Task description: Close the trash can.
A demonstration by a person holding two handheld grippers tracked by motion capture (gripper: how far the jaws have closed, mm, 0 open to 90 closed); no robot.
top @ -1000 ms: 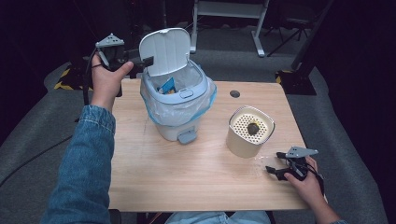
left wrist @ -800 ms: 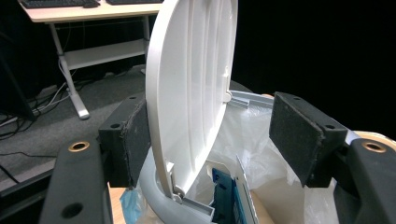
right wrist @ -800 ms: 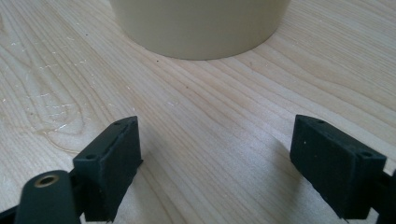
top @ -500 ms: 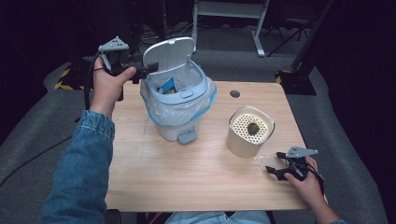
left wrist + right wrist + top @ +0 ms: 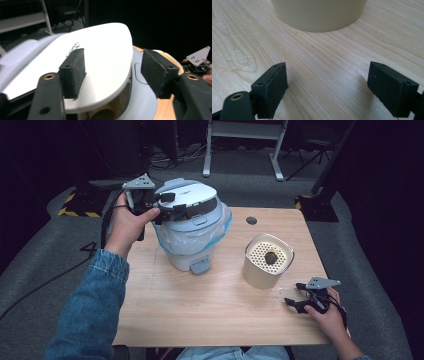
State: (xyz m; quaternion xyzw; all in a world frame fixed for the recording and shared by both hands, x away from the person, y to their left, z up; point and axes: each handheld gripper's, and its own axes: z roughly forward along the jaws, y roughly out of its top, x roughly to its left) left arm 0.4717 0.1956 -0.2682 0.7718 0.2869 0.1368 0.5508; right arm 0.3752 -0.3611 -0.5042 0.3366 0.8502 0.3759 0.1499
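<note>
A person's left tongs (image 5: 165, 210) are hovering with jaws apart over the white lid (image 5: 186, 196) of a small bin (image 5: 192, 232) at the back of the desk (image 5: 210, 315), the lid nearly down and hiding whatever is sitting inside the plastic liner (image 5: 220, 227). The right tongs (image 5: 295, 302), jaws spread wide, are resting low at the desk's near right, just in front of a cream container (image 5: 265, 262) whose perforated top is holding a small dark object (image 5: 270, 257) too small to identify.
</note>
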